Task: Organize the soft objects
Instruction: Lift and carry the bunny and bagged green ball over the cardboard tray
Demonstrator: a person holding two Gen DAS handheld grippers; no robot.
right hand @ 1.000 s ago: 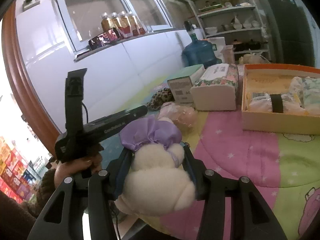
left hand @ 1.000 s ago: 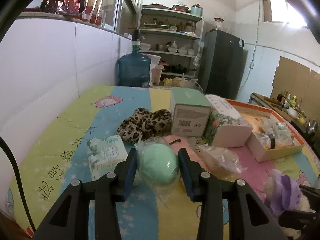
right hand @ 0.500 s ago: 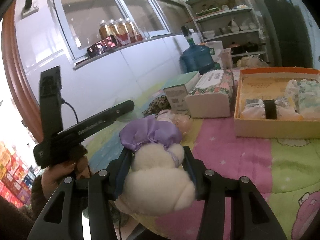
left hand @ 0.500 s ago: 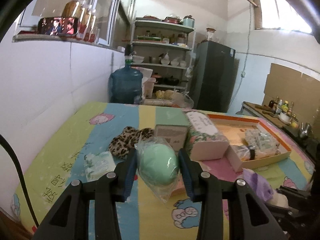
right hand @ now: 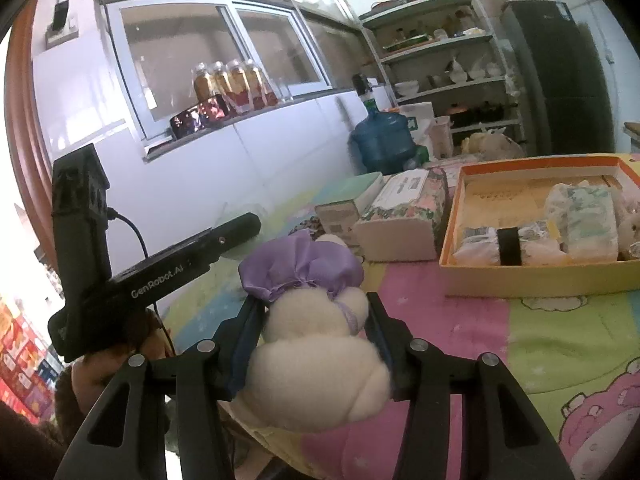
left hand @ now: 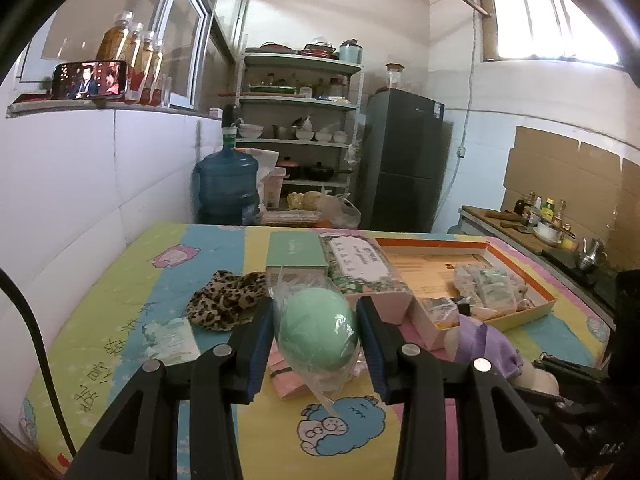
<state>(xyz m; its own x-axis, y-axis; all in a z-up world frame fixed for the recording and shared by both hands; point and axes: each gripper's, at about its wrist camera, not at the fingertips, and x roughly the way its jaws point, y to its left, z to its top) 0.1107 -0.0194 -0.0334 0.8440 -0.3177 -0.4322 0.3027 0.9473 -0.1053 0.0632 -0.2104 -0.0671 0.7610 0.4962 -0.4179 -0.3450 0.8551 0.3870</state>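
Two grips are seen. Left wrist view: the left gripper (left hand: 316,332) is clamped on a mint-green soft ball (left hand: 318,330) (wrapped in clear plastic), held above the cartoon-print sheet (left hand: 120,292). A leopard-print cloth (left hand: 226,300) lies just beyond on the left; an orange-rimmed box (left hand: 520,280) is seen right of centre. Right wrist view: the right gripper (right hand: 316,324) is closed on a white plush toy (right hand: 316,360) with a purple cap, held off the sheet. The box (right hand: 540,280) sits further right, packets inside.
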